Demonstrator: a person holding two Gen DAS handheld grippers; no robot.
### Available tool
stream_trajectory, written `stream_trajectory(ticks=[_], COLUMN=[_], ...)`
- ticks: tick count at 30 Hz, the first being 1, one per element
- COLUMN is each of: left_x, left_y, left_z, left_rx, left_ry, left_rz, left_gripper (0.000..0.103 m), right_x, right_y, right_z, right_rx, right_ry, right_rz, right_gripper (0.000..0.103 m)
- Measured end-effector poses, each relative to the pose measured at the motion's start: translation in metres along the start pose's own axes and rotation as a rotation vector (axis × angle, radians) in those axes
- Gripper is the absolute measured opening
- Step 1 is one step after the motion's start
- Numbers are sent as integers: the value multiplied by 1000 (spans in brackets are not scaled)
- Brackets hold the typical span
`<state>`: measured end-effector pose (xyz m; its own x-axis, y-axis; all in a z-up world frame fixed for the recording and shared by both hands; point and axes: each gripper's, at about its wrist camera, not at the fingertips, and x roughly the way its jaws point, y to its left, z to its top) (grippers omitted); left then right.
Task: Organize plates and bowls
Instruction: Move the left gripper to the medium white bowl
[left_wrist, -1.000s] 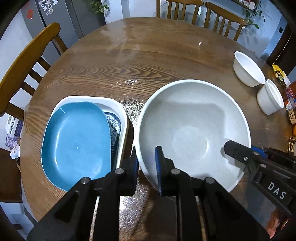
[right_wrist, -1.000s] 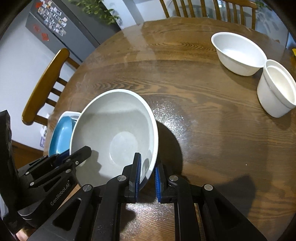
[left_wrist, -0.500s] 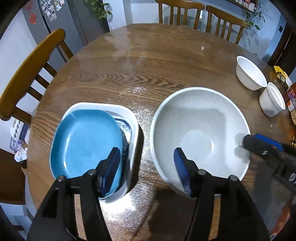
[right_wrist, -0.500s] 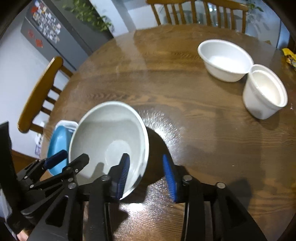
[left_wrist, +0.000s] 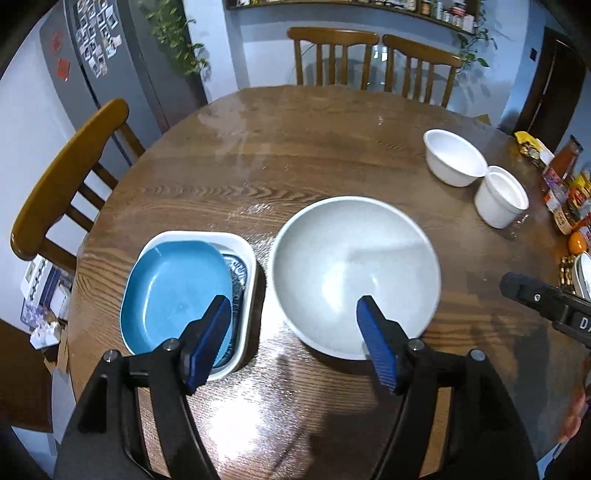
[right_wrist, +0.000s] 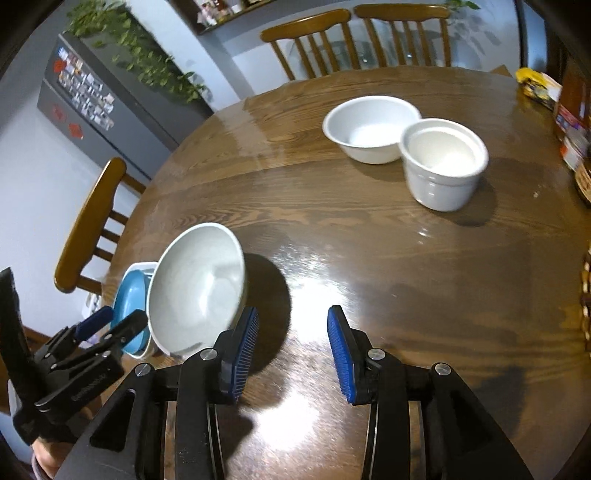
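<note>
The large round pale-grey ceramic bowl (left_wrist: 354, 273) stands on the round brown wooden table (left_wrist: 295, 155), and everything else is placed from it. The left wrist view looks into its full circle and shows, just beside it on the left, a white rectangular dish (left_wrist: 248, 258) holding a blue rounded plate (left_wrist: 173, 291) with a blue-patterned plate (left_wrist: 236, 273) under that; the right wrist view catches only a sliver of the white dish (right_wrist: 142, 266) and blue plate (right_wrist: 129, 295) behind the grey bowl (right_wrist: 199, 284). The right wrist view gives the clearer look at the two white pieces well beyond the grey bowl to the right: a round white bowl (right_wrist: 371, 127) and a straight-sided white pot (right_wrist: 443, 166), touching or nearly so; in the left wrist view they appear small, the bowl (left_wrist: 454, 157) and the pot (left_wrist: 500, 195). Counted: two bowls, one pot, one dish, two plates, three wooden chairs. The left tool (left_wrist: 293, 341) has its jaws opening, one blue pad over the blue plate and one over the grey bowl's near rim, pressing on nothing. The right tool (right_wrist: 291, 350) stands apart with only bare table between its pads, just right of the grey bowl. Packets and an orange lie at the table's right edge in the left view only.
</note>
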<state>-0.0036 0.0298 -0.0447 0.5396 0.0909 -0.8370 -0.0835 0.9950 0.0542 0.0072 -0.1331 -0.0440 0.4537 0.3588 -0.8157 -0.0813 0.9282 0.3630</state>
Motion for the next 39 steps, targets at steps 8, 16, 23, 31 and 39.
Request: stream_trajectory(ticks=[8,16,23,31,39], left_x=[-16,-24,-25,-19,-2], left_y=[-29,-61,-89,-113,-127], left_z=[0,0,-1,8,68], left_rx=[77,148,185,199,102], left_ry=[-43,-68,-68,-37,-38], left_rz=[-27,-63,-98,-132,-134], left_gripper=[72,72,72,72,72], right_x=[-19,-43,-63,-83,-100], right_y=[-30,-60,-83,-108,-105], right_z=[-10,-21,-27,-23,32], right_rx=[62,114,151,162,63], right_ry=[-29,-71,-106,-132,-181], right_rz=[-10,-35,-73,-102,-146], right_gripper=[39,39,40,40,40])
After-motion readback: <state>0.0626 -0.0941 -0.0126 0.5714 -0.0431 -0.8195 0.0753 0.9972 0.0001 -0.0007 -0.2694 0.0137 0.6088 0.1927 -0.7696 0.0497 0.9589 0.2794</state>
